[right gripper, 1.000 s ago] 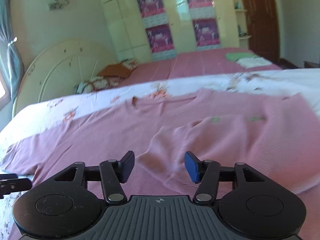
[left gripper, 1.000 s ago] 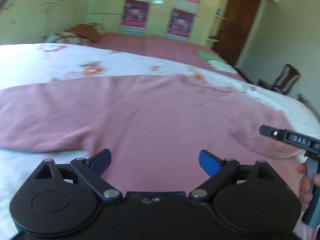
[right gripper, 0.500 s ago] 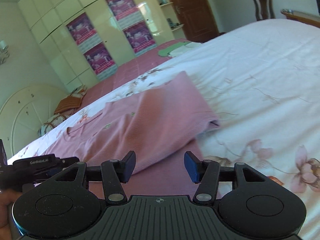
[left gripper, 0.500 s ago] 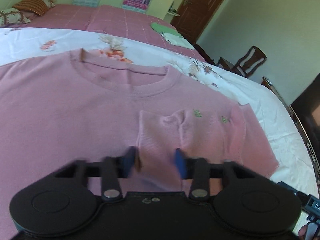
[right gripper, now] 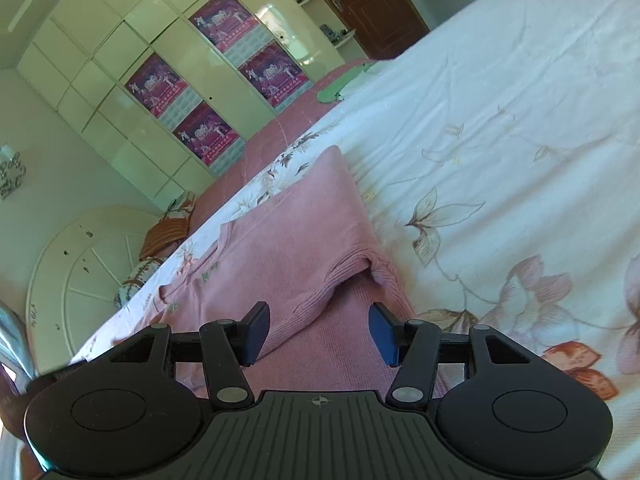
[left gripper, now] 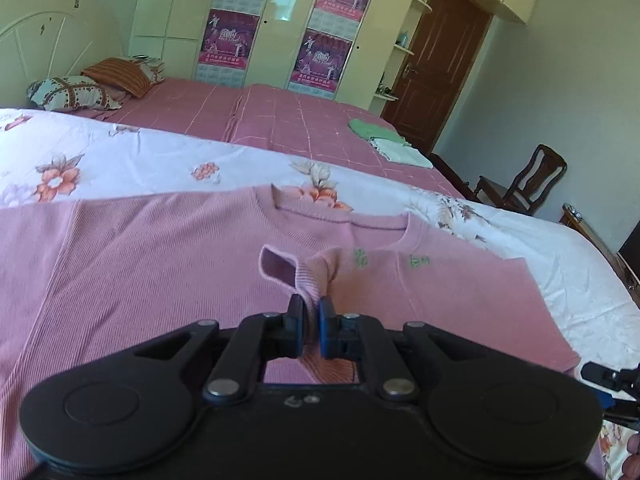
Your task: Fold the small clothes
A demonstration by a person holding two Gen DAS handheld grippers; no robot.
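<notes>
Left wrist view: left gripper [left gripper: 311, 322] clamped tight on a ribbed cuff of the pink sweater [left gripper: 160, 264], blue pads nearly meeting with the knit pinched between them and the cuff's open end curling up just beyond. Sweater spread flat across the near part of the bed's floral sheet [left gripper: 120, 160], neckline toward the far side, two small green marks on the chest too small to read, left sleeve cut off by the frame edge and lower hem hidden under the gripper body. Folded green and white cloths [left gripper: 384, 140] near the far right corner of the bed, pillows [left gripper: 88, 84] at the headboard end. Only a dark sliver of the right gripper at the lower right edge. Right wrist view, strongly tilted: right gripper [right gripper: 318, 334] half spread, empty, hovering over the sweater's lower part beside the folded-in sleeve's ribbed cuff [right gripper: 360, 276], pads touching no cloth. Bare sheet to the right; bottom hem hidden behind the gripper body.
</notes>
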